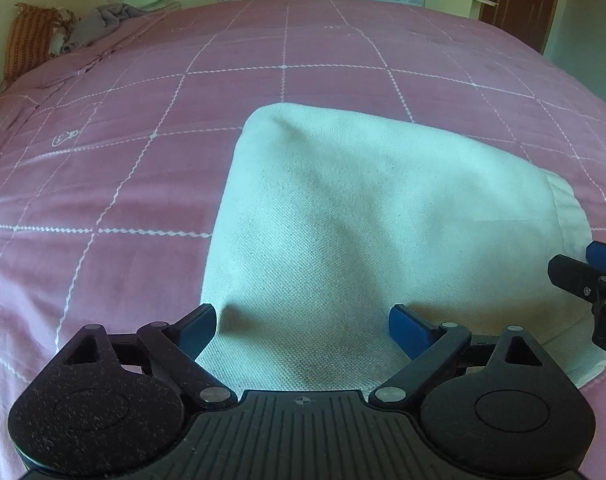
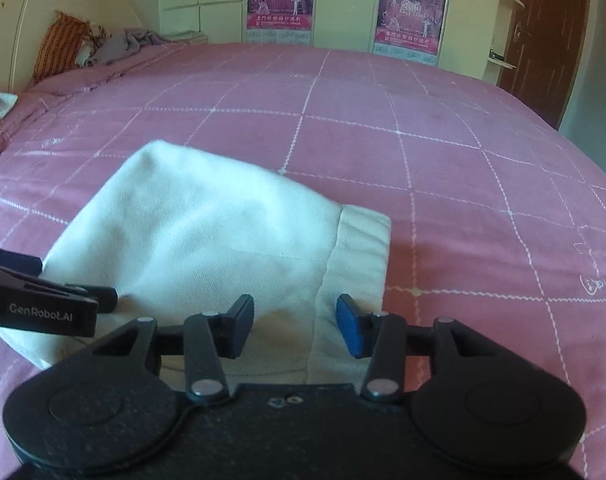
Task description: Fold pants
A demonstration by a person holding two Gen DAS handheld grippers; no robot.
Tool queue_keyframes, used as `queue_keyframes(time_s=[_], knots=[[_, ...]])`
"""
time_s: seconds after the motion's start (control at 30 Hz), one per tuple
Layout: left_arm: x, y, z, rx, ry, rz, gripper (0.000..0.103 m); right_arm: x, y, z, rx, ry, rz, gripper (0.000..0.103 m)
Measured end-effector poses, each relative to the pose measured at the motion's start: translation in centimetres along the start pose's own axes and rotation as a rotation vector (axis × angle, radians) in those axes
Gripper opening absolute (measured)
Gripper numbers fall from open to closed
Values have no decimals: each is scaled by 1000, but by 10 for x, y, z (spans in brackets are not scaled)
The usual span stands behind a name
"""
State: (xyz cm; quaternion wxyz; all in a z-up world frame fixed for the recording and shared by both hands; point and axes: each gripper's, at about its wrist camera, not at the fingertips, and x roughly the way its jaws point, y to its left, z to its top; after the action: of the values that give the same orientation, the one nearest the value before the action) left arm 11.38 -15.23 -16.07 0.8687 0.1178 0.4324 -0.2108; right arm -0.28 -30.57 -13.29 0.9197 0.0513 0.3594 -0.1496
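Folded white pants (image 1: 343,216) lay on pink bed (image 1: 123,184), directly ahead of both tongs. Left tongs (image 1: 303,332) spread wide, empty; right tongs (image 2: 295,328) half-spread, straddling near hem, unpinched. Best gripped low, both layers together.

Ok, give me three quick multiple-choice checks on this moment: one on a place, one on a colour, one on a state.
1. Where do the pants lie?
A. on the bed
B. on the floor
C. on a chair

2. What colour is the bedspread?
A. blue with dots
B. pink with white lines
C. plain green

3. How do the left tongs stand?
A. shut on the pants
B. wide open over the pants
C. shut on a pillow

Answers:
1 A: white cloth rests folded on the bed.
2 B: pink squares crossed by white lines surround the pants.
3 B: both pads stand far apart with cloth between, unpinched.
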Motion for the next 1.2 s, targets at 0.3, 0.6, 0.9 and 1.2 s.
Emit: queue_keyframes(time_s=[0.3,0.6,0.9,1.2], knots=[[-12,-5,-15,23,-3,1,93,-12,6,-13,-58,2,-8,48],[-17,-9,-23,19,-9,15,93,-6,9,-17,-103,44,-30,50],[-43,-1,-29,-6,-86,17,93,-29,2,-20,-57,10,-21,49],[-48,3,-37,6,-78,17,93,-25,2,-27,-68,41,-49,50]])
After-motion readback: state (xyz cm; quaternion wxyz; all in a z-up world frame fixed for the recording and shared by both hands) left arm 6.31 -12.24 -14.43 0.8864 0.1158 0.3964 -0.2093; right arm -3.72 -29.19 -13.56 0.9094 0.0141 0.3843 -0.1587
